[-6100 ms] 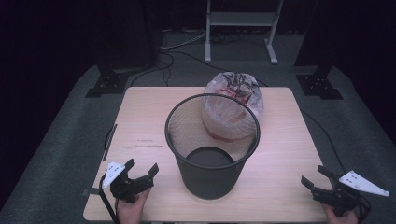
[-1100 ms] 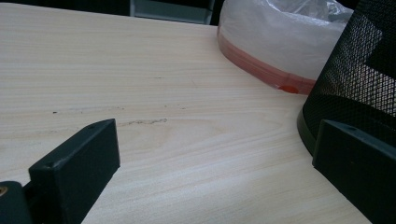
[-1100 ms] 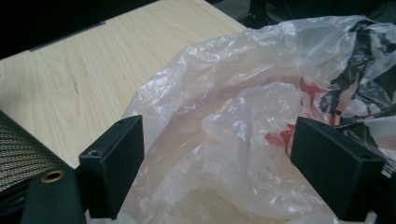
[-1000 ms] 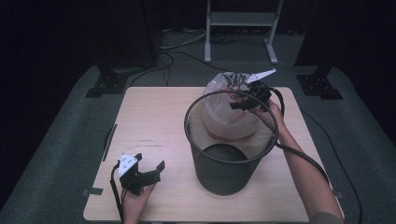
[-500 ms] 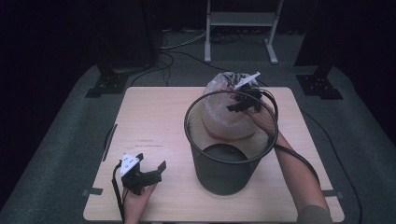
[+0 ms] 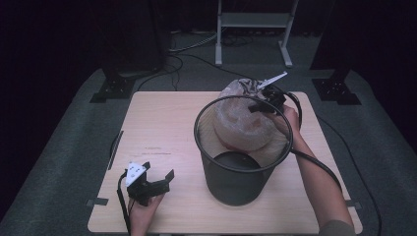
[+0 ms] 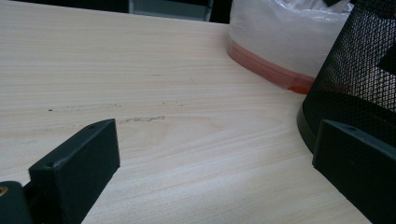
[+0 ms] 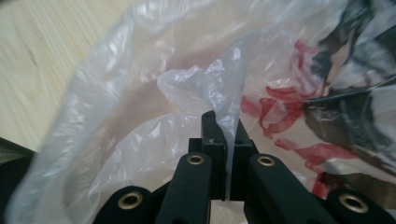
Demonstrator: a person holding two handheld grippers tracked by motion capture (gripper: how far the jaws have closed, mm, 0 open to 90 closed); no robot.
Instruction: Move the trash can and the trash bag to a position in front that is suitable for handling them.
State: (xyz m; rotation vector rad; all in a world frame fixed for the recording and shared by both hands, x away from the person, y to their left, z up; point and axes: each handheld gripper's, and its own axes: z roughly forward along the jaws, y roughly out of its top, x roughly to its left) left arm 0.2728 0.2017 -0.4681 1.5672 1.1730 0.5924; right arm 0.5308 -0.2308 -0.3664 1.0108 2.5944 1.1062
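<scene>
Since the earlier frame, the right gripper (image 6: 259,104) has been carried from the counter's (image 6: 162,128) near edge to the clear, filled plastic bag (image 6: 241,123) behind the black wire-mesh wastebasket (image 6: 241,162); its jaws have just been closing and are now pinched on a fold of film. The grasp step is judged in hand; a lift into the basket is called for next. The left gripper (image 6: 156,183) is held wide, empty.

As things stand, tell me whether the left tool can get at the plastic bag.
Probably not directly. The left tool rests open at the table's near edge, and the black mesh wastebasket stands between it and the plastic bag. It would have to swing round the basket's left side; the right tool already pinches the bag.
</scene>
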